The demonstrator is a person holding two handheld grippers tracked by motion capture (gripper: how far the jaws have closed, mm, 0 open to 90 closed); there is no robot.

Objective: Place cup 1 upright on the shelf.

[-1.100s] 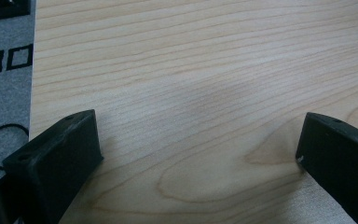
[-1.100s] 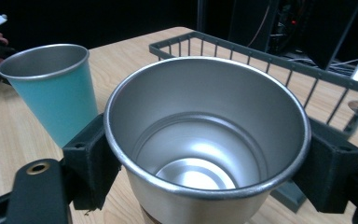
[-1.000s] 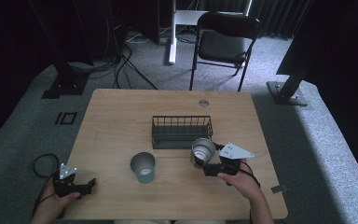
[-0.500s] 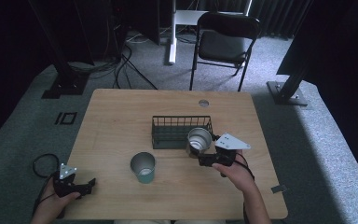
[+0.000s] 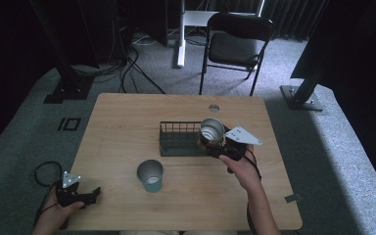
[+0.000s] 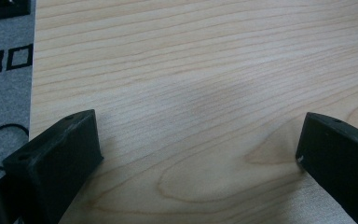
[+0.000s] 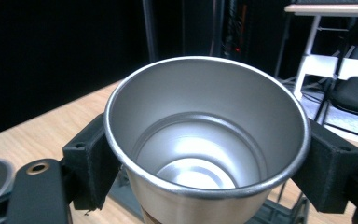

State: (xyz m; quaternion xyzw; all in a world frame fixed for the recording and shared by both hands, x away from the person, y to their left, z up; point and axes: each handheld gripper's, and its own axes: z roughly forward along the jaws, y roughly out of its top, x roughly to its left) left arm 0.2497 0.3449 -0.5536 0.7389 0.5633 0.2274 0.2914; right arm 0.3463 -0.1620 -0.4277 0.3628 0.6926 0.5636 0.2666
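Note:
My right gripper [image 5: 214, 141] is shut on a silver metal cup [image 5: 211, 131] and holds it in the air over the right end of a dark wire basket [image 5: 178, 139]. In the right gripper view the cup [image 7: 205, 140] sits upright and empty between the two black jaws. A second metal cup with a teal base [image 5: 150, 176] stands on the wooden table [image 5: 127, 122], in front of the basket. My left gripper [image 5: 94, 194] rests low at the table's front left corner, open. The left gripper view looks down on bare wood between its spread jaws.
A black folding chair [image 5: 237, 46] stands beyond the table's far edge. A small round hole [image 5: 214, 107] marks the tabletop behind the basket. Cables and stand bases lie on the grey carpet at the back left.
My right gripper has lifted the silver cup and carried it up and back, from the table beside the basket to above the basket's right end. The left gripper has stayed put.

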